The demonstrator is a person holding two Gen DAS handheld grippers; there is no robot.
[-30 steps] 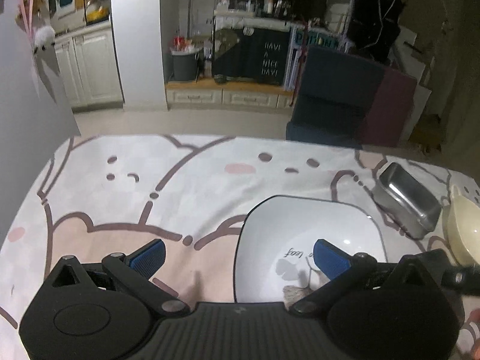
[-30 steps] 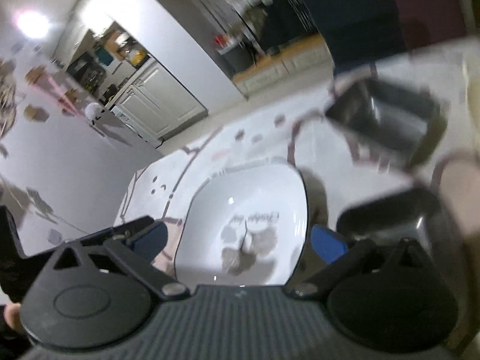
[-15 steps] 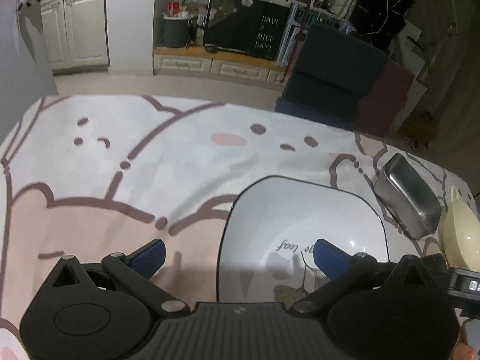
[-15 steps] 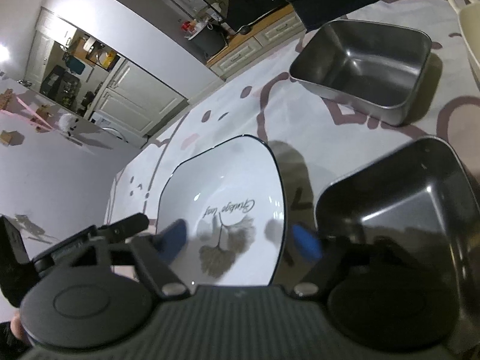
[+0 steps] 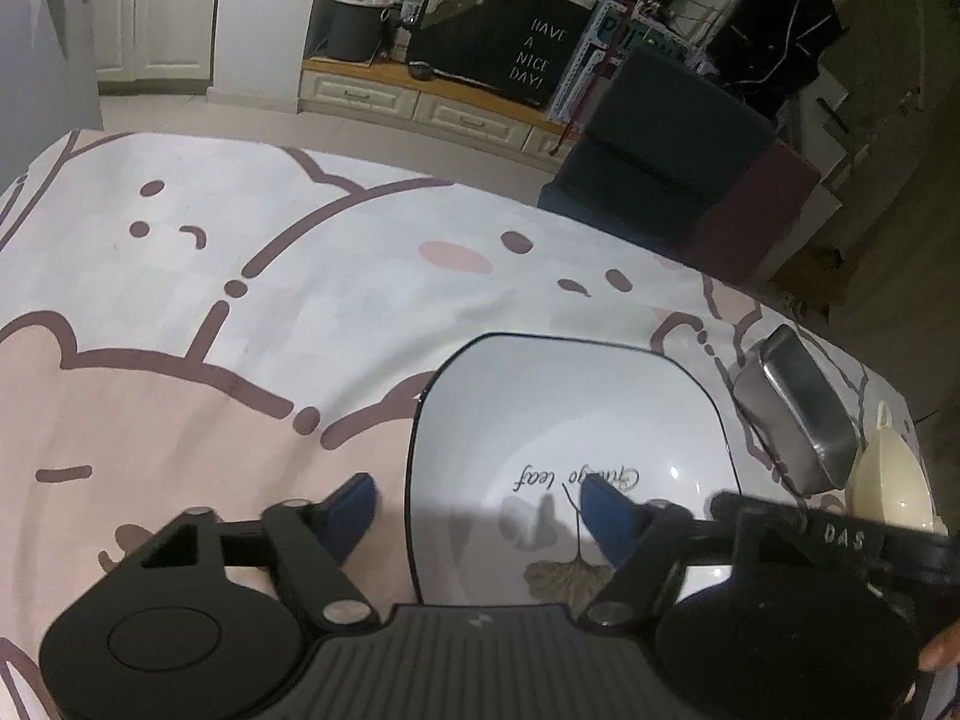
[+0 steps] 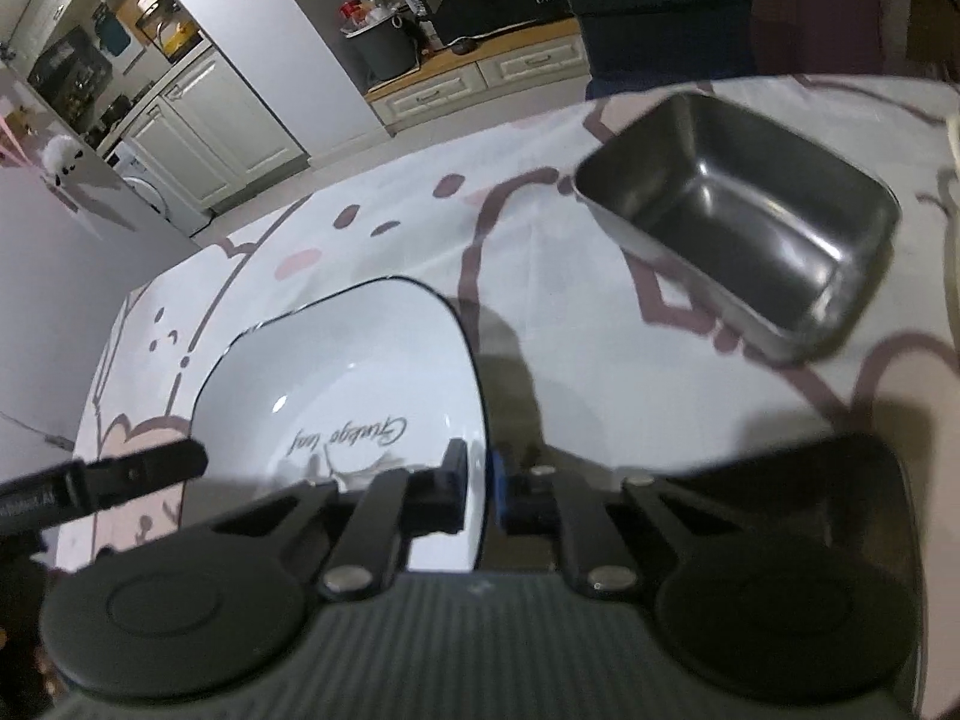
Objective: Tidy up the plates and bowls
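Your right gripper (image 6: 477, 483) has just been closing and now pinches the right rim of the white plate (image 6: 336, 396), one finger inside the rim and one outside, low in the centre of the right wrist view. Your left gripper (image 5: 480, 507) has just been closing too, but it is only partly closed: its fingers straddle the plate's left rim, one on the tablecloth (image 5: 240, 312) and one over the plate's face, and neither pad presses the rim.

Task progress, judged from the current layout:
- Nothing is stacked or nested yet. Each dish sits separately on the cloth.
- The white plate lies flat in the lower centre of both views and is empty apart from its printed leaf and lettering.
- The steel tray (image 6: 750, 240) sits in the upper right of the right wrist view, apart from the plate, and is empty.
- A cream dish (image 5: 894, 480) lies at the right edge of the left wrist view, just beside the steel tray. Its contents cannot be seen.

The step in hand appears to be securing the plate from both sides. Complete the left grip on the rim before lifting; a one-sided pinch may let the plate tilt.
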